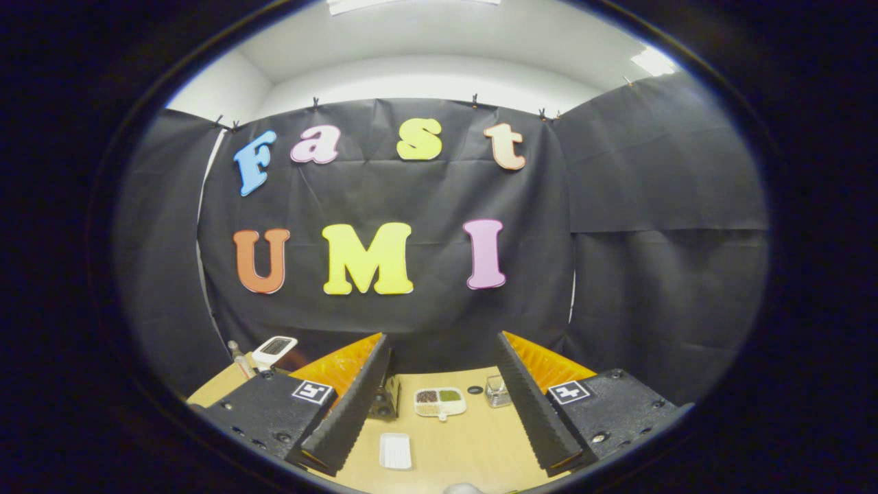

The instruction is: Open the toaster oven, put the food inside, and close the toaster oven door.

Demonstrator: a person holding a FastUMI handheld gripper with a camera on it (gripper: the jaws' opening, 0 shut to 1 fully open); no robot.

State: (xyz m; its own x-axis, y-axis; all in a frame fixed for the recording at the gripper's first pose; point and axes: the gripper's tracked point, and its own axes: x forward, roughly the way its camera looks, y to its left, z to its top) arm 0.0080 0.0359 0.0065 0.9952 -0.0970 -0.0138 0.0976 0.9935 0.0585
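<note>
We've got the gripper [439, 398] wide open, holding nothing. The toaster oven [384, 401] peeks out beside the left finger, around 11 o'clock on the counter [473, 439]; food tray [440, 401] dead ahead at 12.

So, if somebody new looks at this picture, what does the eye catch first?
First the gripper: its two dark ridged fingers stand wide open above the wooden table, holding nothing. Between them, further on, lies a divided food tray, with a small white tray nearer.
</note>
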